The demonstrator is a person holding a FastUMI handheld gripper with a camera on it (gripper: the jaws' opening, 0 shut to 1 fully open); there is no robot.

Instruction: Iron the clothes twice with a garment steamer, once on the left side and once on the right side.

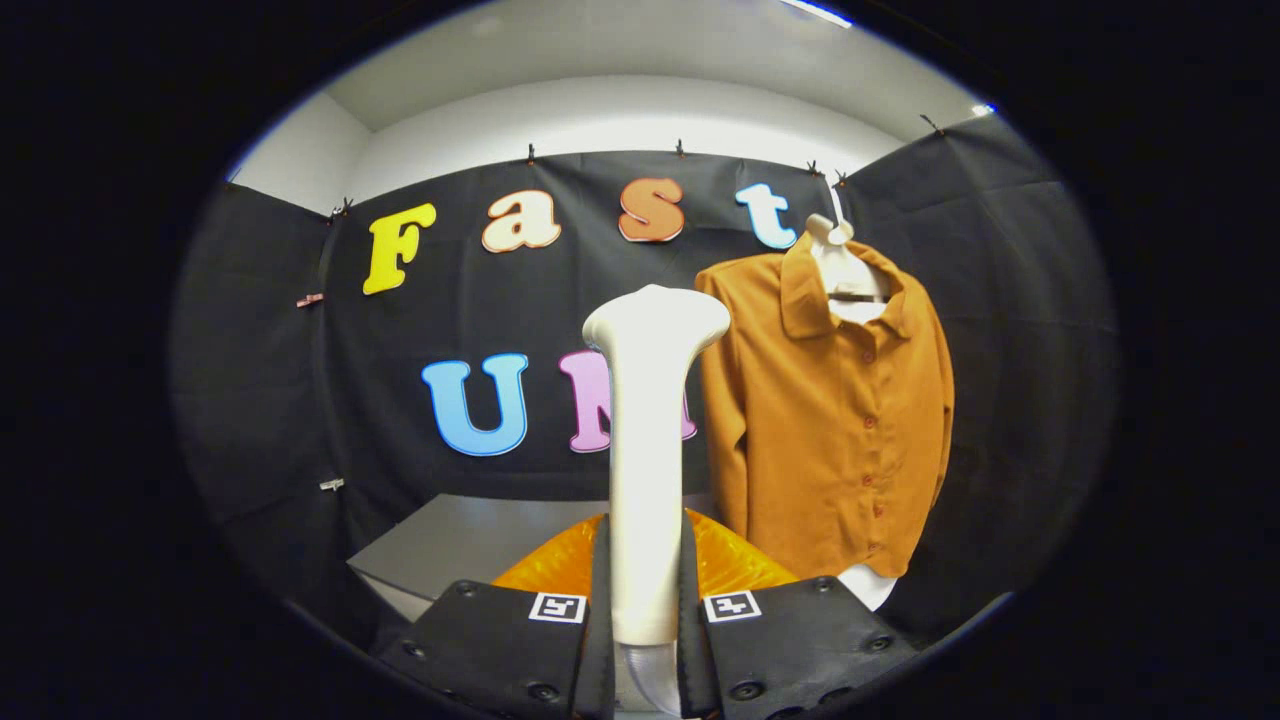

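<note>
black gripper point(645, 610) fingers clamp the white garment steamer's point(648, 440) handle upright, its head just left of the rust-orange shirt point(835, 420) hung on the booth wall. best next: bring the head flat against the shirt's left side, stroke slowly downward.

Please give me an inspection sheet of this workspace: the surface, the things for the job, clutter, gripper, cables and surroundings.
Surface: grey table beyond the fingers, bare where visible.
Job's things: white garment steamer upright between the fingers; orange-brown shirt hangs on a white hanger, beyond and right of the steamer, apart from it.
Clutter: orange translucent object behind the steamer, identity unclear.
Gripper: gripper shut on the steamer's handle.
Cables: nothing seen.
Surroundings: black cloth wall, clipped up.
</note>
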